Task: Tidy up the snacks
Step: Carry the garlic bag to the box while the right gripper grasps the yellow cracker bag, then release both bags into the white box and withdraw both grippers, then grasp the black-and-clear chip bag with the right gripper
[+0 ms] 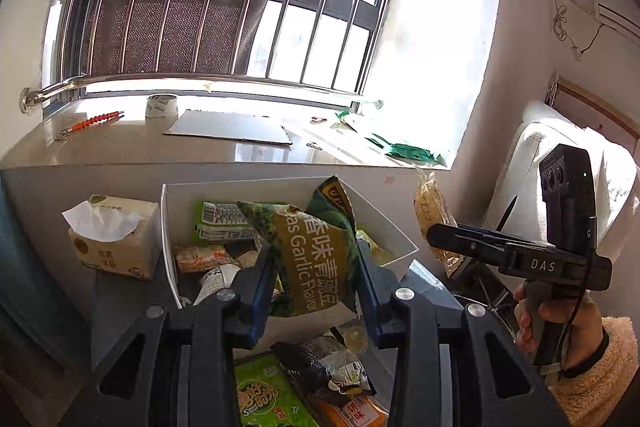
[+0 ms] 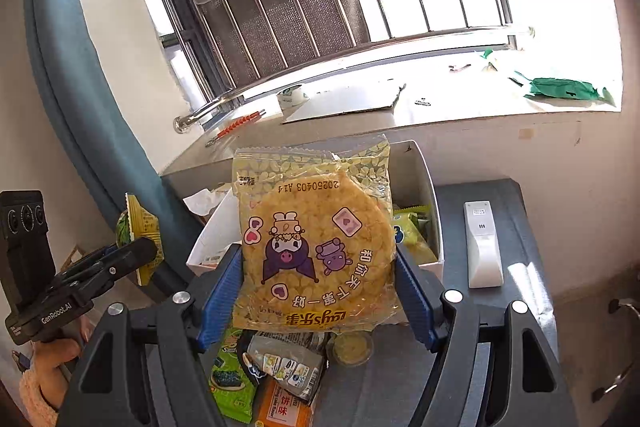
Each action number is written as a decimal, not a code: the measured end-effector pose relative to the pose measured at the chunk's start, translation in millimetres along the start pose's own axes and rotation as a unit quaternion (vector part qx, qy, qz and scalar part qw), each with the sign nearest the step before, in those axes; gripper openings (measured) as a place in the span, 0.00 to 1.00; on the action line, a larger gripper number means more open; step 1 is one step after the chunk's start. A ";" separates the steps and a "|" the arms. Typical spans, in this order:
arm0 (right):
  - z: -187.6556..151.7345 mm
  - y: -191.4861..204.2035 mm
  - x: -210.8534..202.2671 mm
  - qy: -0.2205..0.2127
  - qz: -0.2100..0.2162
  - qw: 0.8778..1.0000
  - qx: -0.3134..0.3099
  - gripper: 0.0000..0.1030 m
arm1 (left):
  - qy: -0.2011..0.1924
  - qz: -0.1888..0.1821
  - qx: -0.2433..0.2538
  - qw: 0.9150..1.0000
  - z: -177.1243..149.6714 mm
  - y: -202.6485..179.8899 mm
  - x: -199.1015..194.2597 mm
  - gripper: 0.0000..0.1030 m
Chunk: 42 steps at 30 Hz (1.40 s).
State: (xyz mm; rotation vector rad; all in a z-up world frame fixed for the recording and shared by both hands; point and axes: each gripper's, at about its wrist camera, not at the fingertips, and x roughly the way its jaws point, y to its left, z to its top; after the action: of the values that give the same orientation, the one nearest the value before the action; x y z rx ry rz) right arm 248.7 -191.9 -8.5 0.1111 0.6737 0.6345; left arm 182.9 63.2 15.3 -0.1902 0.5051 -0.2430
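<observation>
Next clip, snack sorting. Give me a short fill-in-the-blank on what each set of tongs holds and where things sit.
1. The left tongs grip a ____ packet of garlic-flavour peas.
2. The right tongs hold a clear bag with a round ____ cracker.
3. The white snack box stands just right of the ____ pack.
4. A white remote lies on the ____ table.

Missing words: green; yellow; tissue; grey

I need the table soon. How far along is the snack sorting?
About midway. Several packets already lie in the white box. In hand: the left tool holds a green pea packet, the right tool a yellow cracker pack. Left on the table: loose snacks in front of the box.
</observation>
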 end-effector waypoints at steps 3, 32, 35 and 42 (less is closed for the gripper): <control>32.2 -5.2 27.5 0.010 -0.009 1.000 -0.002 0.75 | 0.018 0.005 -0.013 1.000 25.2 12.6 28.8 0.43; -12.3 24.4 -13.4 -0.023 0.027 0.998 -0.055 1.00 | 0.031 0.043 0.032 0.998 -42.8 -5.7 -38.3 1.00; -37.4 24.6 -26.8 -0.021 0.026 0.998 -0.052 1.00 | 0.030 0.045 0.022 0.998 -71.1 -13.3 -59.1 1.00; -120.2 29.8 -54.1 -0.032 0.005 0.999 -0.028 1.00 | 0.043 0.037 -0.055 0.997 -140.6 -17.5 -78.3 1.00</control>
State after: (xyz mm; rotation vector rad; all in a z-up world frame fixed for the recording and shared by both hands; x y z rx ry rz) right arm 127.2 -211.8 -64.3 0.0828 0.5942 0.6570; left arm 43.3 51.3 -65.8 -0.2682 0.6100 -0.1507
